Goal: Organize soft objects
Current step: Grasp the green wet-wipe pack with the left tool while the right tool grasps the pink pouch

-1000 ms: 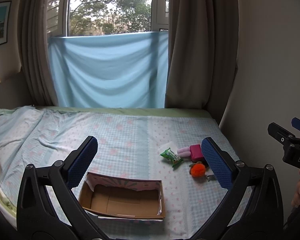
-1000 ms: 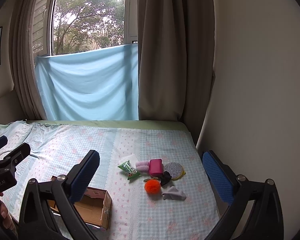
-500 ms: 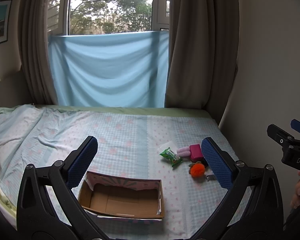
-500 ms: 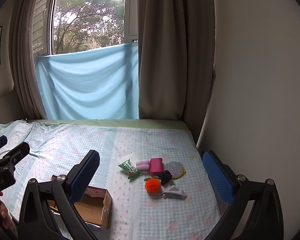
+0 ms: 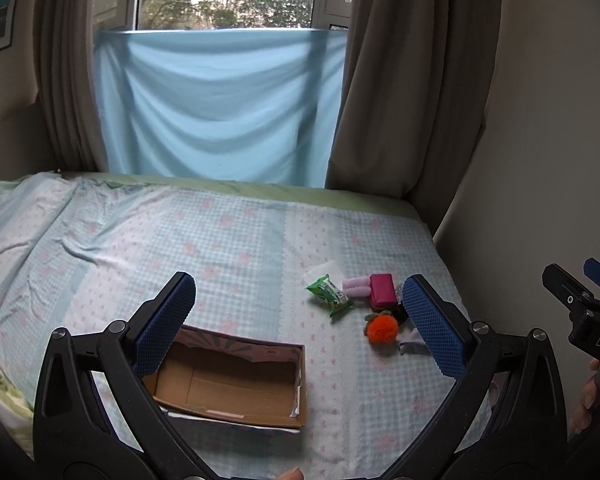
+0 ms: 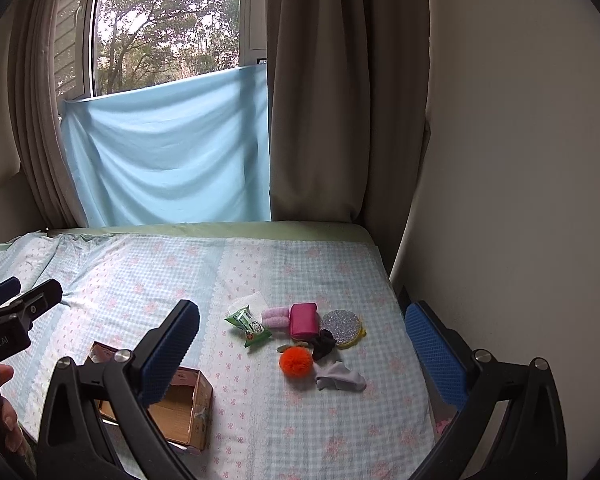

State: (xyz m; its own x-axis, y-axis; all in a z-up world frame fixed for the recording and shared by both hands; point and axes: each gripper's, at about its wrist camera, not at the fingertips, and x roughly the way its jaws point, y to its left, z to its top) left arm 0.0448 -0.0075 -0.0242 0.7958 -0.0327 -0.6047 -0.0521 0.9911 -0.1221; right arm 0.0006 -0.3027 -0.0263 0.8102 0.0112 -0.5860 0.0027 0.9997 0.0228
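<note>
A small pile lies on the bed at the right: a green packet (image 6: pixel 249 325), a pink roll (image 6: pixel 275 317), a magenta pouch (image 6: pixel 303 320), an orange pompom (image 6: pixel 296 362), a black scrunchie (image 6: pixel 324 343), a glittery round sponge (image 6: pixel 342 327) and a grey sock (image 6: pixel 339 376). An open, empty cardboard box (image 5: pixel 230 384) sits to their left. My left gripper (image 5: pixel 300 324) hovers open above the box. My right gripper (image 6: pixel 302 354) hovers open above the pile. Neither holds anything.
The bed (image 6: pixel 148 272) carries a light blue checked sheet. A wall (image 6: pixel 520 200) runs along its right edge, with brown curtains (image 6: pixel 340 100) and a blue cloth (image 6: pixel 168 156) over the window behind. A hand (image 6: pixel 4 412) holds the left gripper's handle.
Both views have shifted slightly forward and down toward the bed. The objects and the box lie where they were, and both grippers stay open.
</note>
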